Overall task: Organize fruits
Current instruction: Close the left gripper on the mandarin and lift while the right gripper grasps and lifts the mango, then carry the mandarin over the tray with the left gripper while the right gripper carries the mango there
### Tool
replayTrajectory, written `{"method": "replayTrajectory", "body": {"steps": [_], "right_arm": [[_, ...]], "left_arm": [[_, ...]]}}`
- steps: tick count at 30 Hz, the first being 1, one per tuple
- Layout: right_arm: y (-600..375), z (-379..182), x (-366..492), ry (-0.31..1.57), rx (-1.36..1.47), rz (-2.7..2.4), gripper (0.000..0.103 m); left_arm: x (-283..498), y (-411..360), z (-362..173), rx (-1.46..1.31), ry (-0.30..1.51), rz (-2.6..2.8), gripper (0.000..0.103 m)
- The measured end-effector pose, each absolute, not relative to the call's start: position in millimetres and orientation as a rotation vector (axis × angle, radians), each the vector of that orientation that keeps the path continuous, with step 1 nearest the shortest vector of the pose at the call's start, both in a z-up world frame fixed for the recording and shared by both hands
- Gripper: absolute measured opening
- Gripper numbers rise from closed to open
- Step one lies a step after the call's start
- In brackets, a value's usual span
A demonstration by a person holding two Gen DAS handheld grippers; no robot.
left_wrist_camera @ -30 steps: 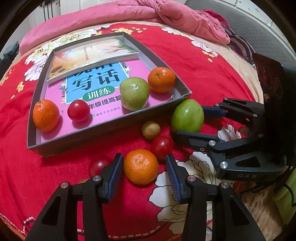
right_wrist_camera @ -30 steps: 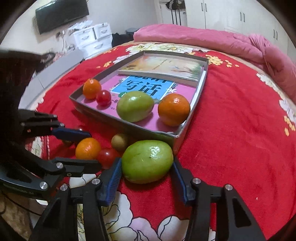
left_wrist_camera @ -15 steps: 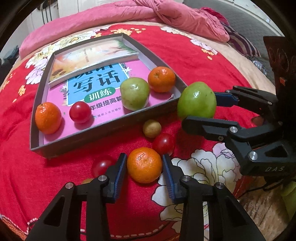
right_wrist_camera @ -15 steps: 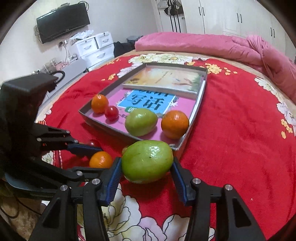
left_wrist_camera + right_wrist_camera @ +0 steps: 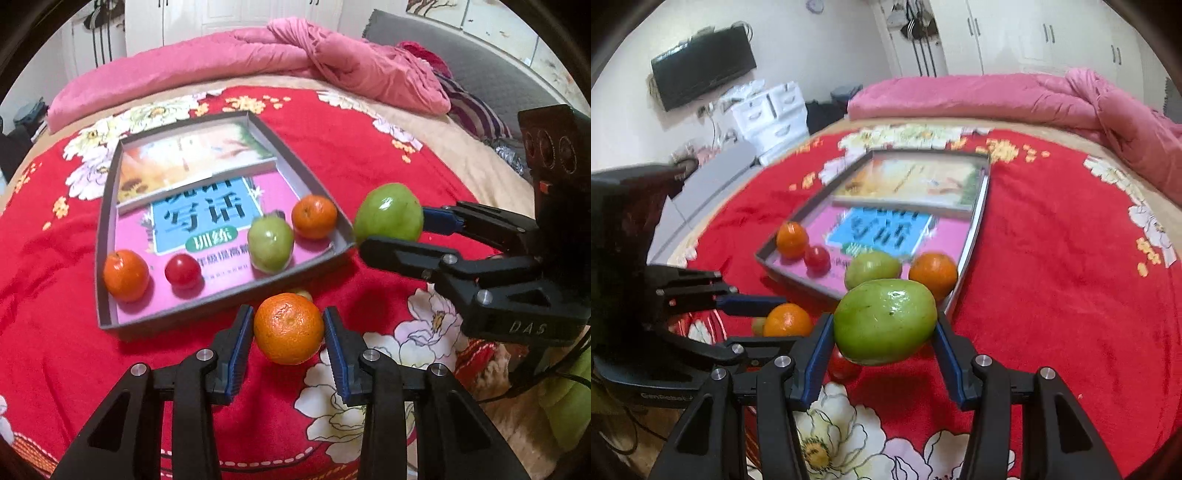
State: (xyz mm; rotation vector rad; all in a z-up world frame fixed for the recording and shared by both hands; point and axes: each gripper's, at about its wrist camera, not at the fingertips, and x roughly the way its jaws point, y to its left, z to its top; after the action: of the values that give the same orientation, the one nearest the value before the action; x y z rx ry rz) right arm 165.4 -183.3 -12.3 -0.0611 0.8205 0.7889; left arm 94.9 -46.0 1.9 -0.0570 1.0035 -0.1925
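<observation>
A: What carries the scene, and what lies farthest ahead of the left gripper [image 5: 289, 332]?
B: A bed with a red floral blanket [image 5: 369, 166]; beyond it, a bunched pink quilt [image 5: 295, 55]. Ahead of the left gripper and slightly to its left sits a shallow grey tray [image 5: 107, 221] lined with two books.

A: What does the tray hold?
B: Along the edge nearest the gripper, from its left to its right: an orange [image 5: 126, 275], a red tomato [image 5: 183, 270], a green fruit [image 5: 270, 243] and a second orange [image 5: 314, 216].

A: How does the right gripper [image 5: 884, 334] stand?
B: Its blue-padded fingers [image 5: 816, 354] are clamped on a large green fruit [image 5: 885, 320], held above the blanket just short of the tray's near corner. In the left wrist view the same fruit hangs to the right of the left gripper, beside that corner.

A: And the left gripper?
B: Its fingers are clamped on a mandarin [image 5: 289, 328], held before the tray's near wall.

A: Anything smaller?
B: A red tomato [image 5: 842, 365] lies on the blanket under the right gripper's fruit; a small yellowish fruit [image 5: 303, 294] peeks out just behind the mandarin.
</observation>
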Motion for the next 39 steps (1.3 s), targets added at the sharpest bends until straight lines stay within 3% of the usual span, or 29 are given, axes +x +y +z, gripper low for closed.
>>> {"method": "replayTrajectory", "body": {"steps": [16, 39], "right_arm": [[-194.4, 47.4, 187.8, 0.695, -0.048, 0.731, 0.052], [-189.3, 34.2, 211.1, 0.668, -0.059, 0.709, 0.052]], "left_arm": [[105.9, -36.8, 28.1, -0.062, 0.951, -0.134, 0.04], [174.2, -3.1, 40.9, -0.143, 0.895, -0.013, 0.04]]}}
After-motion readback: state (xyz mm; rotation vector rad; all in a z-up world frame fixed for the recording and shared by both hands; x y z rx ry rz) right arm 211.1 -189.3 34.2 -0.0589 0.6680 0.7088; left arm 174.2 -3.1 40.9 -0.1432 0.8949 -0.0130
